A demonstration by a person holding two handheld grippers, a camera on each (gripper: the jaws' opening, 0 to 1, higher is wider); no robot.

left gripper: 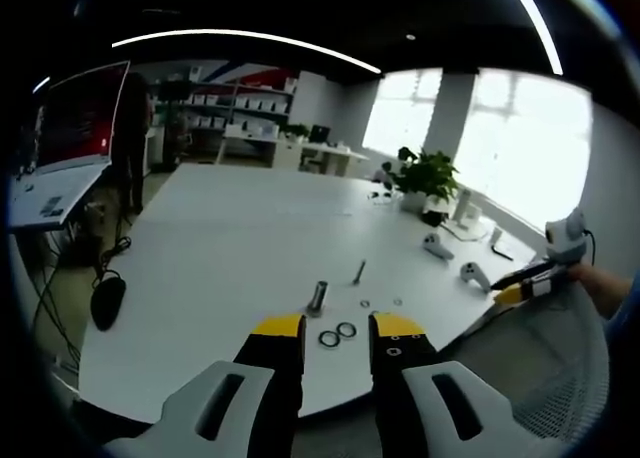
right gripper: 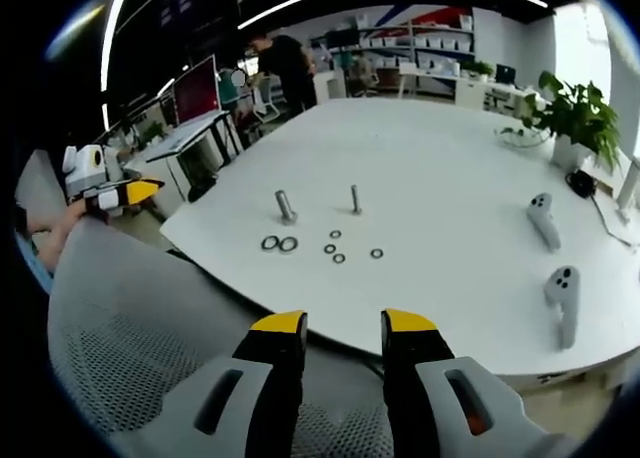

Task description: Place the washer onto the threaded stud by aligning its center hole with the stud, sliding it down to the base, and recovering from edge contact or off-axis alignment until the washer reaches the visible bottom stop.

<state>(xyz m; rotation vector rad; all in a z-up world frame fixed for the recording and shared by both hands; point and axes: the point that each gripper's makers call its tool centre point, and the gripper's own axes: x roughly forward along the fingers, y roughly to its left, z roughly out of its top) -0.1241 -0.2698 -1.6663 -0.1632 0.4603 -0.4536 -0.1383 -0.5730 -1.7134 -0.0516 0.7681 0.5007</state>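
Two studs stand upright on the white table (left gripper: 230, 248): a thick bolt (left gripper: 318, 298) and, beyond it, a thin threaded stud (left gripper: 359, 271). Two large washers (left gripper: 337, 334) lie flat side by side in front of the bolt, with small washers (left gripper: 365, 303) scattered behind them. My left gripper (left gripper: 337, 328) hovers open near the table's edge, and the large washers show through its gap. In the right gripper view the bolt (right gripper: 286, 207), stud (right gripper: 354, 199) and large washers (right gripper: 279, 244) lie farther off. My right gripper (right gripper: 344, 323) is open and empty, held back from the table (right gripper: 430, 168).
Two white hand controllers (right gripper: 543, 218) (right gripper: 563, 298) lie on the table's right side, near a potted plant (right gripper: 580, 113). A grey mesh chair back (right gripper: 130, 328) sits under my right gripper. A person (right gripper: 285, 63) stands at the far desks. The other gripper (left gripper: 530, 283) shows at the right.
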